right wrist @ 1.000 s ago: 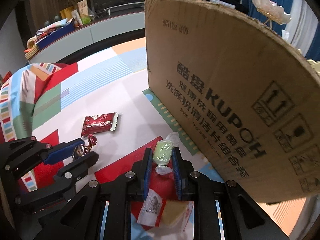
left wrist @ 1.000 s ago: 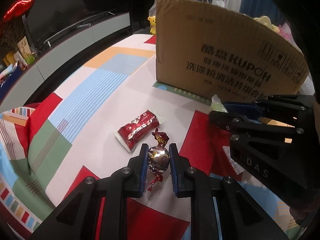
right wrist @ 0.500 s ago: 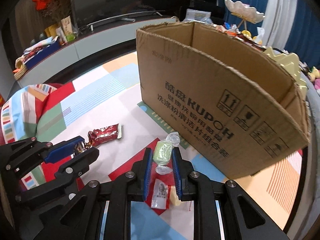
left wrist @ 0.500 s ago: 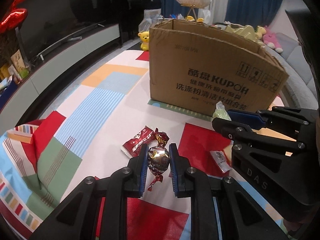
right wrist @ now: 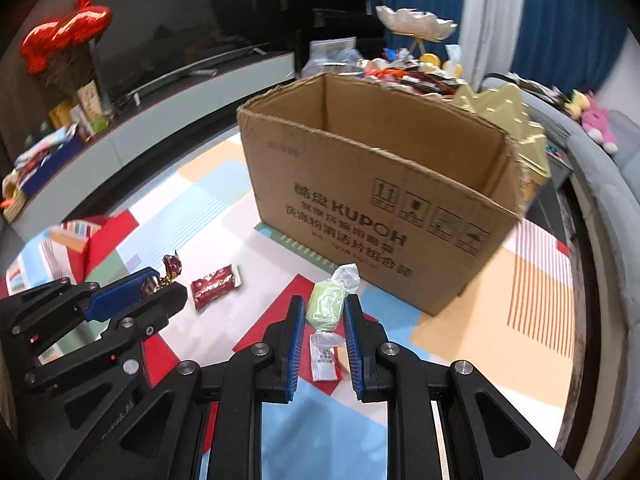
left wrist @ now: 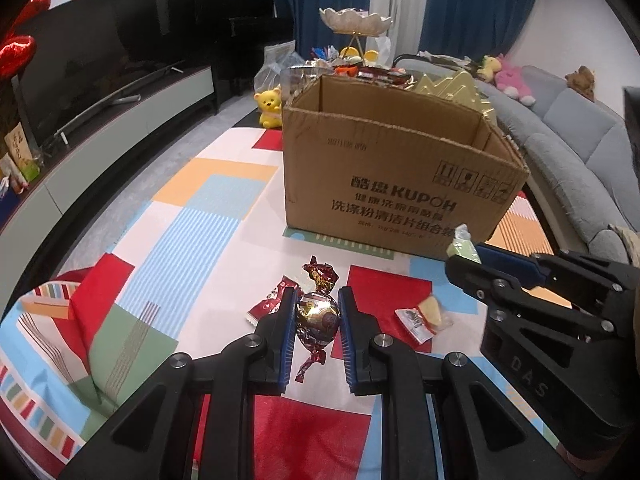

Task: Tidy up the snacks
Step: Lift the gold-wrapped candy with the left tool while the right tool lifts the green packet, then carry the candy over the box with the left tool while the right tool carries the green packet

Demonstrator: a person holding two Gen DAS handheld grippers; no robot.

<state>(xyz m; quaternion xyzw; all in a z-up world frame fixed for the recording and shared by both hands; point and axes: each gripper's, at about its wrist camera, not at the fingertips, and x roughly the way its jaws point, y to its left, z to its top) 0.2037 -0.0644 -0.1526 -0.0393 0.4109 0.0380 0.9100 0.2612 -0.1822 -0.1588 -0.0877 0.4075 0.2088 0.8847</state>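
My left gripper [left wrist: 318,316] is shut on a foil-wrapped chocolate candy [left wrist: 317,314] with red twisted ends, held above the table. My right gripper [right wrist: 320,312] is shut on a pale green wrapped candy [right wrist: 326,304], also held above the table. An open cardboard box [left wrist: 396,184] stands ahead of both grippers; it also shows in the right wrist view [right wrist: 372,196]. A red snack packet [right wrist: 214,285] lies on the patterned tablecloth [left wrist: 192,240], partly behind my left fingers. A small white and red packet [left wrist: 420,318] lies on a red patch below my right gripper.
A low TV cabinet [left wrist: 100,136] runs along the left. A grey sofa [left wrist: 568,128] with plush toys curves on the right. A heap of snacks and a white shell dish [left wrist: 356,24] stand behind the box. A yellow bear toy [left wrist: 270,108] sits by the box's left corner.
Both grippers have risen and pulled back from the table with their candies. The box's open top has come into view.
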